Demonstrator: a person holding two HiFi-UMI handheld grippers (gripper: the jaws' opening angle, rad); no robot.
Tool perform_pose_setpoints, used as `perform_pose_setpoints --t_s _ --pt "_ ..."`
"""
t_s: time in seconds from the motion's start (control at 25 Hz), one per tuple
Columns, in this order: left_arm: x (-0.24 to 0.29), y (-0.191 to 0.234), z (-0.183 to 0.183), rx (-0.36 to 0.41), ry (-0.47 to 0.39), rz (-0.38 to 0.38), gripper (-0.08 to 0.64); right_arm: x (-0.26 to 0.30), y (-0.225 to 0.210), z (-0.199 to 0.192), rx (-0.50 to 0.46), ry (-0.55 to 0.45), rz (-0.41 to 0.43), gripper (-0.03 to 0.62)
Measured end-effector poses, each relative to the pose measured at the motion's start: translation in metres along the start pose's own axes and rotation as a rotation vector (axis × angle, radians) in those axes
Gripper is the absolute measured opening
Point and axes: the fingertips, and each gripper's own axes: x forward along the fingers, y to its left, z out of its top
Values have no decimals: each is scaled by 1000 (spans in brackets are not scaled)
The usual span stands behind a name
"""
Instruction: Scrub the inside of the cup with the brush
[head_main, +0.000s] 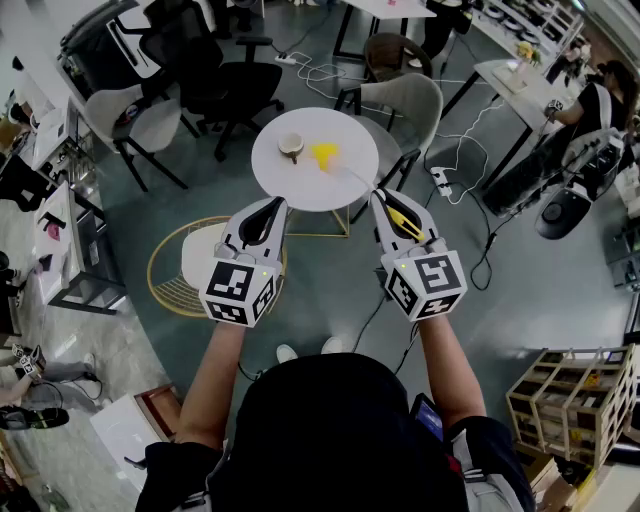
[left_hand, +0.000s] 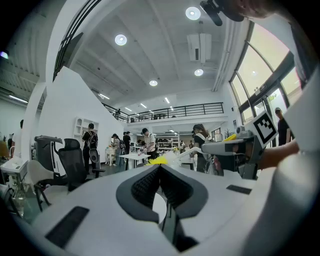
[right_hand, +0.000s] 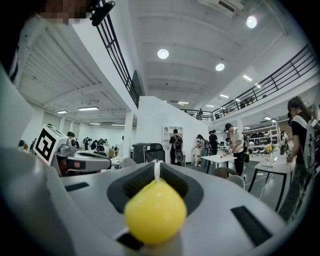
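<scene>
While the right gripper (head_main: 382, 197) pinches the brush (head_main: 323, 153) by its yellow bulb, bristles poised beside the cup (head_main: 291, 146) on the round table (head_main: 300, 190), scrubbing seemingly awaits the empty, tight-closed left gripper (head_main: 273, 205) steadying that cup.

A: What sort of place?
B: Open-plan office / lab-type workspace, big hall w/ high ceiling.
A: Shown by what?
B: Black swivel chairs (head_main: 210, 80), white desks (head_main: 505, 72) w/ gear on top, cables (head_main: 465, 135) trailing across grey floor. Also recessed round lights (left_hand: 120, 39), railed mezzanine (left_hand: 170, 111) at the back, ppl (left_hand: 150, 143) standing round work tables.
</scene>
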Motion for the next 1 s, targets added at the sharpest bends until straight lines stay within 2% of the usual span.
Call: perform_pose_setpoints --t_s 0.52,1.0 --pt "2 -4 -4 -8 10 11 16 -5 -2 -2 7 -8 11 48" --pt "16 -35 -12 -3 21 45 17 -24 -30 -12 13 -15 51 46"
